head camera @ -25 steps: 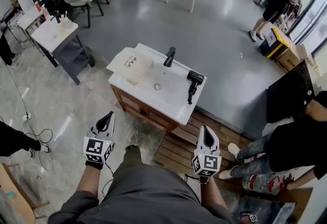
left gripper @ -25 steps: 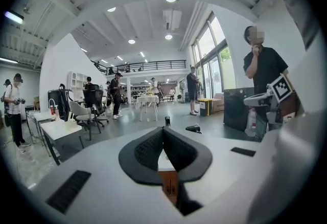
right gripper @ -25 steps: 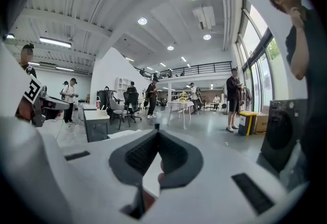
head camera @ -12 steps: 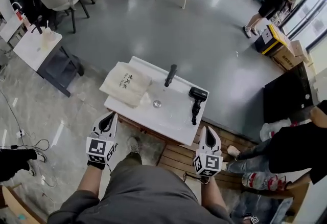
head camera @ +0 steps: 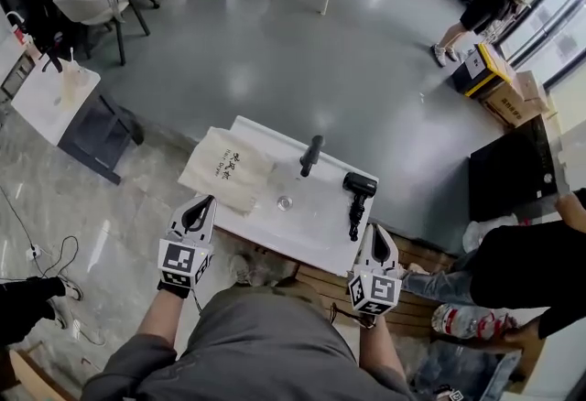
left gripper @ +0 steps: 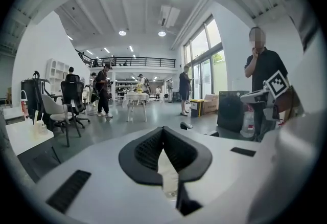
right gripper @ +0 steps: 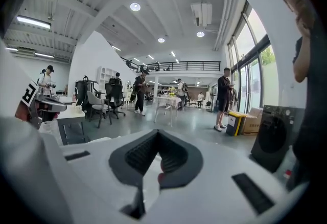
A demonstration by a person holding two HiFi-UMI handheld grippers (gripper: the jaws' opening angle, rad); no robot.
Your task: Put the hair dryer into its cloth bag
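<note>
Hair dryer lay at the right end of the white table, handle toward the person. Cloth bag lay flat over the left end, with a black faucet between the two. Left gripper and right gripper hovered at the near edge, jaws pressed together on nothing (the right one near the dryer's handle).

I hold my left forearm and right forearm stretched forward, well apart. My left gripper points ahead and slightly down, its 2 jaws pressed together with nothing between them. My right gripper is angled the same way, jaws likewise closed and empty.
</note>
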